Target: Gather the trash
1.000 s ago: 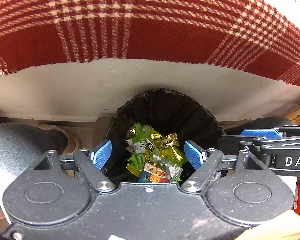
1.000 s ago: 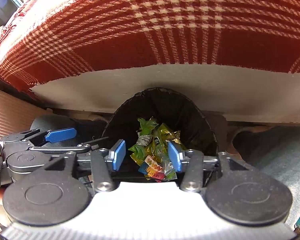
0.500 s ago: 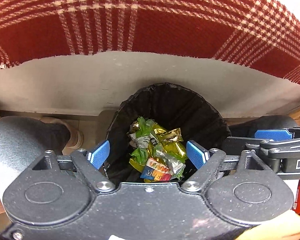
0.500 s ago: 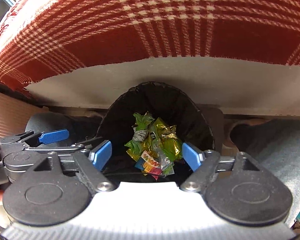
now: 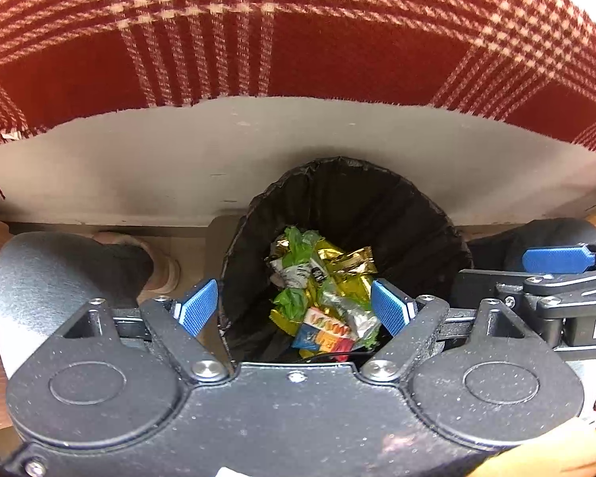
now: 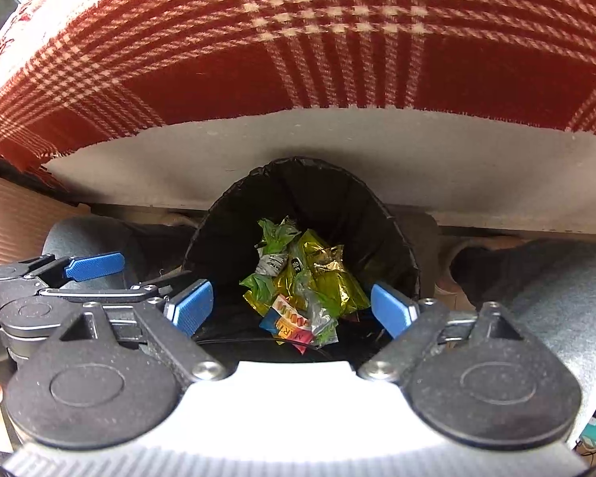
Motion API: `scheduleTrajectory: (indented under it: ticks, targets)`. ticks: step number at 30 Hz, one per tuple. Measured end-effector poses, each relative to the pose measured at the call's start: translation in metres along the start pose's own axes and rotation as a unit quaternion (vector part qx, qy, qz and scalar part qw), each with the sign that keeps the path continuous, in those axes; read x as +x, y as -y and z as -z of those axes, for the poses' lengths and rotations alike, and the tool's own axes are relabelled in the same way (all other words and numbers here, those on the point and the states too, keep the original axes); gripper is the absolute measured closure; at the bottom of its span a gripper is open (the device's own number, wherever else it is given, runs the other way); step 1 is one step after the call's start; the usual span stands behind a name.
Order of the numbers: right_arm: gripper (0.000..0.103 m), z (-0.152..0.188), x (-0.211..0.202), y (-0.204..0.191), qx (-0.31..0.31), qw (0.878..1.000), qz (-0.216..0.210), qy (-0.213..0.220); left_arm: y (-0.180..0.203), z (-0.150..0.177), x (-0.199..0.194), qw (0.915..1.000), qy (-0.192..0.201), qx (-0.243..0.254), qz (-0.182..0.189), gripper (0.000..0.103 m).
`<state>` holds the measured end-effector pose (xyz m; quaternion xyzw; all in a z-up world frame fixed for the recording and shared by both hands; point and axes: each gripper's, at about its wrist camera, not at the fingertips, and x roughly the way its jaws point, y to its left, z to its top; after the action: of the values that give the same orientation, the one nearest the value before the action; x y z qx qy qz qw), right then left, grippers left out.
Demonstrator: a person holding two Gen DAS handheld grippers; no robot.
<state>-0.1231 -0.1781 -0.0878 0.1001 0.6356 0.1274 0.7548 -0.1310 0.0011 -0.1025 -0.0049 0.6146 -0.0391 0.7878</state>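
- The left claw (image 5: 294,308) points steeply down over the mouth of a black-lined bin (image 5: 377,198), its blue pads (image 5: 198,307) spread wide with nothing between them.
- The right claw (image 6: 292,306) hangs over the same bin beside the left one; its jaws have just been opening and now stand wide apart, empty.
- The trash (image 5: 322,290), a heap of crumpled green, gold and silver wrappers with an orange and blue packet, lies at the bottom of the bin, well below both claws.
- Behind the bin runs the pale edge of a counter (image 5: 178,167), draped with a red and cream checked cloth (image 5: 298,31).
- The person's grey-trousered legs (image 5: 39,274) flank the bin on either side.
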Motion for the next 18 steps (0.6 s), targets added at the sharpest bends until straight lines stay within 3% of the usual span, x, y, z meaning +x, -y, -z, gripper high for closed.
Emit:
scheduleTrajectory:
  ticks: [4,18]
  targets:
    - [0.01,0.0,0.0006,-0.0011,-0.005,1.0,-0.001,0.0,0.0024,0.0002,0.0009,0.9998,-0.004,0.009,-0.014,0.018]
    - [0.01,-0.0002,0.0021,-0.0005,-0.009,1.0,0.001,-0.002,0.001,-0.0012,0.0062,0.9998,-0.015,0.008,-0.012,0.018]
